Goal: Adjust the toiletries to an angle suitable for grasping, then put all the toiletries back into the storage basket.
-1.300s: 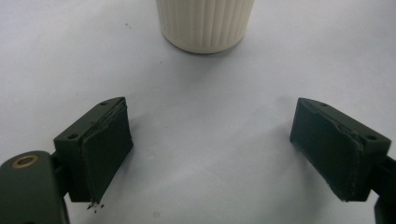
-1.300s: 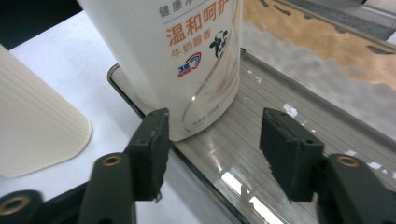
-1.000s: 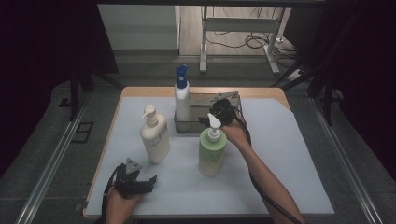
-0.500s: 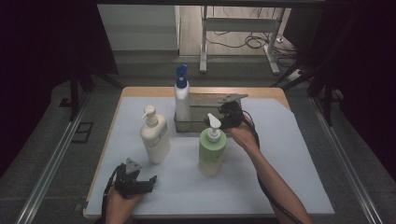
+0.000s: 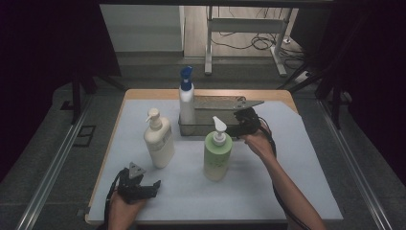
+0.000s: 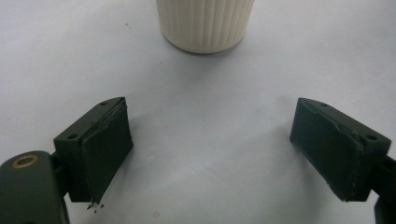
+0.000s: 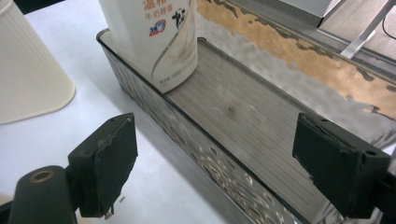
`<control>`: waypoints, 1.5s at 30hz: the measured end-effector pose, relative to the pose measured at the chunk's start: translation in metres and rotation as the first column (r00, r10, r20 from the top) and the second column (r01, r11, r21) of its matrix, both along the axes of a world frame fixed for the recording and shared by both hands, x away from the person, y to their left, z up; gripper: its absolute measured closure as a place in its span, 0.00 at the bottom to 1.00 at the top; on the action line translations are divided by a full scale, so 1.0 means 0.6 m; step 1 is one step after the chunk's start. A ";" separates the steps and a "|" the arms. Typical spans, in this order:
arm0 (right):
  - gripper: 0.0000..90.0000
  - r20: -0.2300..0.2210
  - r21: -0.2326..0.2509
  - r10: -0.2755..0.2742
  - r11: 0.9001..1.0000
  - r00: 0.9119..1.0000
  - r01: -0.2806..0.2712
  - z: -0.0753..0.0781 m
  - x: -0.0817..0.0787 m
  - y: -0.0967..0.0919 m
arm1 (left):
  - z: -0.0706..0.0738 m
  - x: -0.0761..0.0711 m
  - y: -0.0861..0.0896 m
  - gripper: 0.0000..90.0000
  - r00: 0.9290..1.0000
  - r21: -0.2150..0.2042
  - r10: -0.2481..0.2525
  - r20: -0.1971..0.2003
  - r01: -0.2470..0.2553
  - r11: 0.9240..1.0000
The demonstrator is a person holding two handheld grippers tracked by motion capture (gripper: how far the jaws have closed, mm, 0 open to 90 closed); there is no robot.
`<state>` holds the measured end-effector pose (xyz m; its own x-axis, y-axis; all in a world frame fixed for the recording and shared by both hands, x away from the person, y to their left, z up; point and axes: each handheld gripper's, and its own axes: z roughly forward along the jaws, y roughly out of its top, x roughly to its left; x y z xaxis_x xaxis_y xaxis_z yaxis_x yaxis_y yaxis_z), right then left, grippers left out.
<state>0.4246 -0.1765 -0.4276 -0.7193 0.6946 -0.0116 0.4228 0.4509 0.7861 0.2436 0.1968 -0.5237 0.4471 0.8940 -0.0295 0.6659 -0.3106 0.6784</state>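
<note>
Lab-like recording room, dark curtains (image 5: 52,43), floor cables (image 5: 249,43), covered table (image 5: 297,167)

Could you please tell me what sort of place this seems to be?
Probably a lab recording station: a wooden table under a white cover sheet, dark curtains at both sides, and loose cables on the floor behind.

Your left gripper (image 5: 152,184) has a black body topped by a grey three-cornered plate; a black cable loops from it past your wrist. Your right gripper (image 5: 229,128) is black too, its cable trailing along your bare forearm. Each jaw carries a flat, dark rectangular pad with small screw holes in its backing, and a brass-coloured rivet sits at the jaw base. No sleeves are visible.
</note>
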 end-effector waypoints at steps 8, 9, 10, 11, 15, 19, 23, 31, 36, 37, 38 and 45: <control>0.14 -0.018 0.016 0.011 1.000 1.000 -0.010 -0.012 -0.017 -0.023 | 0.000 0.000 0.000 0.13 1.000 0.000 0.000 0.001 0.000 1.000; 0.14 -0.023 0.016 0.009 1.000 1.000 -0.009 -0.013 -0.020 -0.025 | 0.000 0.000 0.000 0.13 1.000 0.000 0.000 0.002 0.000 1.000; 0.14 -0.023 0.009 0.013 1.000 1.000 -0.013 -0.013 -0.023 -0.028 | 0.000 0.000 0.000 0.13 1.000 0.000 0.000 0.002 0.000 1.000; 0.13 -0.022 0.002 0.014 1.000 1.000 -0.014 -0.014 -0.026 -0.030 | 0.000 0.000 0.000 0.13 1.000 0.000 0.000 0.002 0.000 1.000; 0.13 -0.030 -0.002 0.013 1.000 0.999 -0.013 -0.016 -0.035 -0.043 | 0.000 0.000 0.000 0.13 1.000 0.000 0.000 0.000 0.000 1.000; 0.13 -0.051 -0.008 0.007 1.000 0.999 -0.008 -0.018 -0.044 -0.056 | 0.000 0.000 0.000 0.13 1.000 0.001 0.000 0.000 0.000 1.000; 0.13 -0.060 -0.009 0.006 1.000 0.998 -0.007 -0.019 -0.055 -0.068 | 0.000 0.000 0.000 0.13 1.000 0.001 0.000 0.002 0.000 1.000; 0.14 -0.076 0.008 0.011 1.000 0.997 -0.011 -0.020 -0.086 -0.091 | 0.000 0.000 0.000 0.13 1.000 0.001 0.000 0.001 0.000 1.000; 0.14 -0.082 0.006 0.020 1.000 0.996 -0.019 -0.024 -0.104 -0.106 | 0.000 0.000 0.000 0.13 1.000 0.001 0.000 0.001 0.000 1.000; 0.14 -0.083 0.005 0.024 1.000 0.996 -0.024 -0.024 -0.109 -0.108 | 0.000 0.000 0.000 0.13 1.000 0.002 0.000 0.001 0.000 1.000; 0.14 -0.087 0.007 0.029 1.000 0.996 -0.029 -0.024 -0.115 -0.110 | 0.000 0.000 0.000 0.13 1.000 0.001 0.000 0.001 0.000 1.000; 0.14 -0.077 0.024 0.074 0.997 0.994 -0.073 -0.022 -0.147 -0.110 | 0.000 0.000 0.000 0.13 1.000 0.002 0.000 0.001 0.000 1.000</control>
<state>0.3365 -0.2425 -0.4406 -0.7665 0.6394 0.0602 0.4493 0.4670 0.7616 0.2436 0.1966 -0.5238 0.4472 0.8940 -0.0275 0.6650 -0.3117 0.6787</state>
